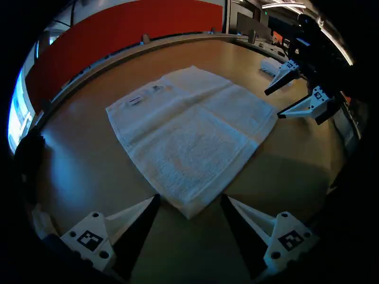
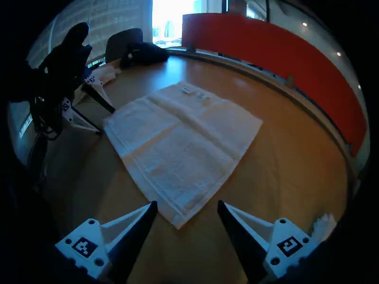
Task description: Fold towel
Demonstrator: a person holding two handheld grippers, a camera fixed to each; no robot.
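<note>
I see a wooden table (image 2: 293,156), a red partition (image 2: 284,52) at one o'clock beyond it, a bright window (image 2: 173,19) at twelve and a dark chair (image 2: 121,40) at eleven.

I see the towel (image 1: 189,137): white terry cloth, rough looped pile, matt; the counter (image 1: 85,161): smooth wood-look surface, faintly glossy.

White towel (image 1: 189,137) on wooden table (image 1: 85,161)

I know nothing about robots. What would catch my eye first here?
A white towel lies on the brown table, one corner pointing into the open left gripper. The right gripper is open at another corner, and a red panel runs along the table's far edge.
</note>
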